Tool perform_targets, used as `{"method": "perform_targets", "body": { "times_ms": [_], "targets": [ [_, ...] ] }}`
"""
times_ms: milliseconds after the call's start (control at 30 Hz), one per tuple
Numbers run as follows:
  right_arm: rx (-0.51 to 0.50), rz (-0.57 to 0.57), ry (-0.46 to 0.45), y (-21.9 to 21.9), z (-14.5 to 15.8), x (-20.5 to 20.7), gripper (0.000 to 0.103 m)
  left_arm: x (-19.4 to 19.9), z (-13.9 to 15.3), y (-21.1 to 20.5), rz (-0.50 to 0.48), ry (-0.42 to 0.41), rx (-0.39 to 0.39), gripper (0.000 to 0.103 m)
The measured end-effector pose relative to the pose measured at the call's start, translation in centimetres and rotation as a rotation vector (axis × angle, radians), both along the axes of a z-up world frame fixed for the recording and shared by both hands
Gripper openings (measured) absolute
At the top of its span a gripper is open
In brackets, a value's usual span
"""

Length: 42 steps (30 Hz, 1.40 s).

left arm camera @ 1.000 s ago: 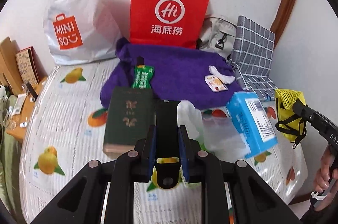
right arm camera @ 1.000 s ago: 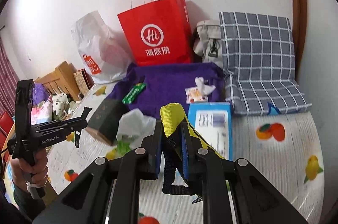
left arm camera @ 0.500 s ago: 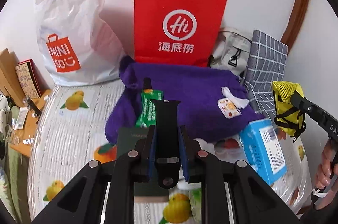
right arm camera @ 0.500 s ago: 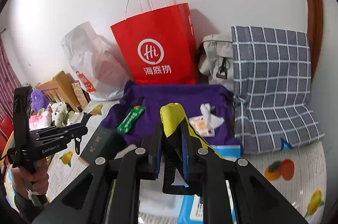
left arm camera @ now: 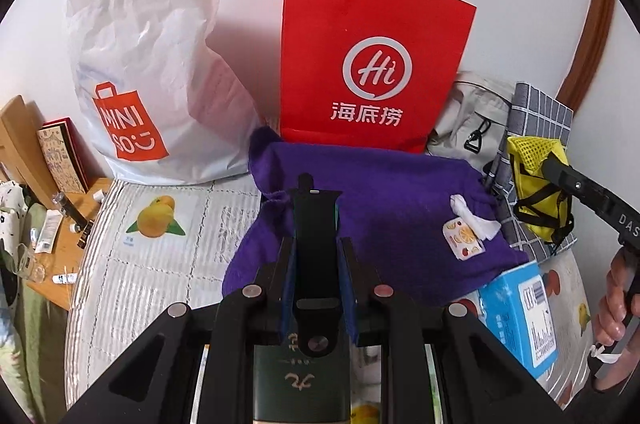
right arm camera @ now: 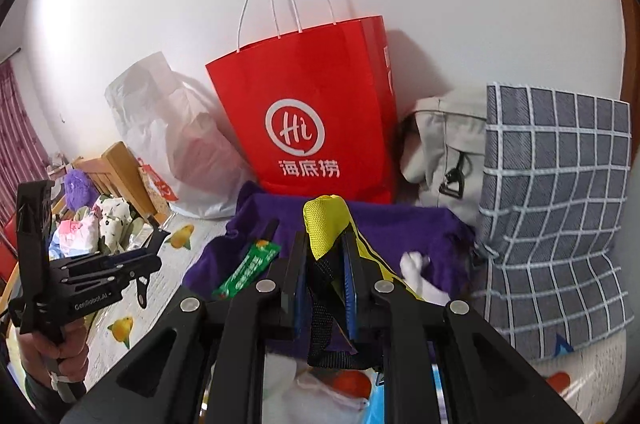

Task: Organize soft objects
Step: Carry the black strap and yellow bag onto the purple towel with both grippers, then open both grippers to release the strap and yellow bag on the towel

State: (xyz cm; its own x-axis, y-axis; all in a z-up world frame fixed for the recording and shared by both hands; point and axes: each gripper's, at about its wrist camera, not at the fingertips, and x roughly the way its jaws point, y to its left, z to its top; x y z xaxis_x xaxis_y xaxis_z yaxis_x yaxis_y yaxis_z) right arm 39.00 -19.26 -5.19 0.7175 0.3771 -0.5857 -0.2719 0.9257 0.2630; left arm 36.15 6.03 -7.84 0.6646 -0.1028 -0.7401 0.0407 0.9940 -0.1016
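Note:
My left gripper (left arm camera: 315,248) is shut on a black strap (left arm camera: 314,220) and holds it in the air above the purple cloth (left arm camera: 392,207) on the bed. It shows at the left of the right wrist view (right arm camera: 154,256). My right gripper (right arm camera: 323,244) is shut on a yellow mesh pouch (right arm camera: 322,224) with black straps, raised over the purple cloth (right arm camera: 384,228). The pouch also shows at the right of the left wrist view (left arm camera: 536,175). A red paper bag (left arm camera: 372,63) stands open against the wall behind the cloth.
A white Miniso bag (left arm camera: 136,63) stands left of the red bag. A grey checked pillow (right arm camera: 556,207) and a beige bag (right arm camera: 444,151) lie at the right. A green packet (right arm camera: 248,270), a blue box (left arm camera: 520,308) and a dark book (left arm camera: 300,380) lie on the fruit-print bedcover (left arm camera: 152,264).
Both grippers have risen and moved forward toward the red bag, each still holding its item. The book and blue box have dropped lower in view.

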Motion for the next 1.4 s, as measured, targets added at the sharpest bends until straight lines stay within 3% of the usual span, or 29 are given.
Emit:
{"method": "perform_targets", "body": {
  "times_ms": [467, 667, 900, 1000, 1233, 1333, 1400],
  "targets": [
    [0.092, 0.063, 0.117, 0.5, -4.4, 4.0, 0.016, 4.0, -1.1, -1.3, -0.003, 0.019, -0.006, 0.019],
    [0.132, 0.087, 0.236, 0.2, -7.2, 5.5, 0.016, 6.3, -2.2, -2.1, -0.003, 0.046, -0.055, 0.019],
    [0.167, 0.117, 0.330, 1.2, -10.0, 6.6, 0.016, 8.5, -4.3, -3.6, -0.018, 0.073, -0.049, 0.020],
    [0.236, 0.138, 0.366, 1.0, -10.8, 7.1, 0.017, 9.2, -5.4, -4.1, -0.026, 0.090, -0.058, 0.020],
    [0.311, 0.094, 0.376, -0.8, -11.2, 7.8, 0.021, 10.7, -8.0, -5.2, -0.054, 0.152, -0.039, 0.020],
    [0.285, 0.057, 0.361, -1.6, -11.0, 7.8, 0.031, 11.0, -8.9, -5.2, -0.062, 0.179, -0.043, 0.020],
    [0.250, 0.038, 0.346, -1.8, -10.8, 7.9, 0.032, 11.2, -9.5, -5.0, -0.059, 0.201, -0.047, 0.020]
  ]
}}
